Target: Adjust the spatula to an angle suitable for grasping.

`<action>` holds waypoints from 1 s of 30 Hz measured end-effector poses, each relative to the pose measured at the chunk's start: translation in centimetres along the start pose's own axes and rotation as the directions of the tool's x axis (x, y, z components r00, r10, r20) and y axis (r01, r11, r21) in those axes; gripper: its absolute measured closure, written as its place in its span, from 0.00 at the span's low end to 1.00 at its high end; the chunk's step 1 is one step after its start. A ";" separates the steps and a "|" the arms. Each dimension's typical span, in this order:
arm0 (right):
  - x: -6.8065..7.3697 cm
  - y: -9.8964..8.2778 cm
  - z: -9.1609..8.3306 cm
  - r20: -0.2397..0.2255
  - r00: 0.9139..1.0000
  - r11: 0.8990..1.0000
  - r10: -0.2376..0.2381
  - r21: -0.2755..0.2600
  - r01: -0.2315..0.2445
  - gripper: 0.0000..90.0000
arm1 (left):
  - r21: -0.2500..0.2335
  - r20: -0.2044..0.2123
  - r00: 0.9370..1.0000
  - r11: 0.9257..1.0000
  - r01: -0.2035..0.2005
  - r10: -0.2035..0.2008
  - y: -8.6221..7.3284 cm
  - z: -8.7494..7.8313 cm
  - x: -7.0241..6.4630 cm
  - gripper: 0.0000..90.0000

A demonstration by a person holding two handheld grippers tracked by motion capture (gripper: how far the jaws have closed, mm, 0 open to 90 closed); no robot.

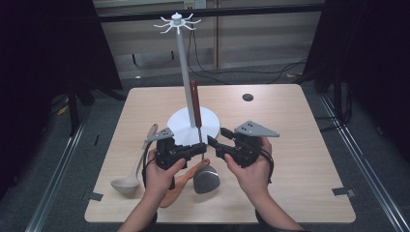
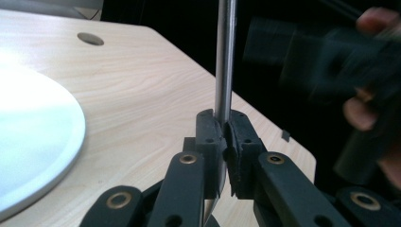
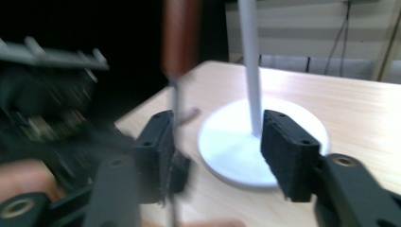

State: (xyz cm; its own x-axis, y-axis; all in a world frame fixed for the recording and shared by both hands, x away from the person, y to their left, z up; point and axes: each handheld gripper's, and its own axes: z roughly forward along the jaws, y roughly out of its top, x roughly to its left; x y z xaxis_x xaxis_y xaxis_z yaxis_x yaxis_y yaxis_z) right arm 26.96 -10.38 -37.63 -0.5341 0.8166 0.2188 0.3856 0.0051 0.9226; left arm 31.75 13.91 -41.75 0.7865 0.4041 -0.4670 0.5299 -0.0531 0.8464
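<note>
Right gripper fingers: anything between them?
No. The right gripper stands open; between its fingers shows the white stand base, behind them, in the right gripper view.

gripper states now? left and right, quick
Left gripper: closed on the metal shaft of the brown-handled utensil, holding it upright.
Right gripper: jaws open, nothing held; the shaft stands by one jaw.

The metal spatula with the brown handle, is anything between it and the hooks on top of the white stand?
Nothing visible. The left gripper clamps the spatula upright on its metal shaft, just right of the stand's pole. The hooks sit high above, with open space between.
</note>
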 end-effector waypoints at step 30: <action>-5.7 -7.3 -0.7 -0.024 0.982 0.945 -0.186 0.268 0.185 0.11 | -0.037 0.021 0.991 0.991 -0.128 0.129 8.0 -1.9 0.4 0.94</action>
State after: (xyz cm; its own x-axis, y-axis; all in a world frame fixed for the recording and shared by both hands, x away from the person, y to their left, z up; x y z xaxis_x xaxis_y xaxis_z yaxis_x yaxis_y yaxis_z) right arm 26.70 -15.49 -45.37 -0.6141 0.7876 0.0507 0.4671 0.3109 0.8277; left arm 35.72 15.42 -34.67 0.8548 0.3744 -0.3594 0.4129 -0.0710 0.9080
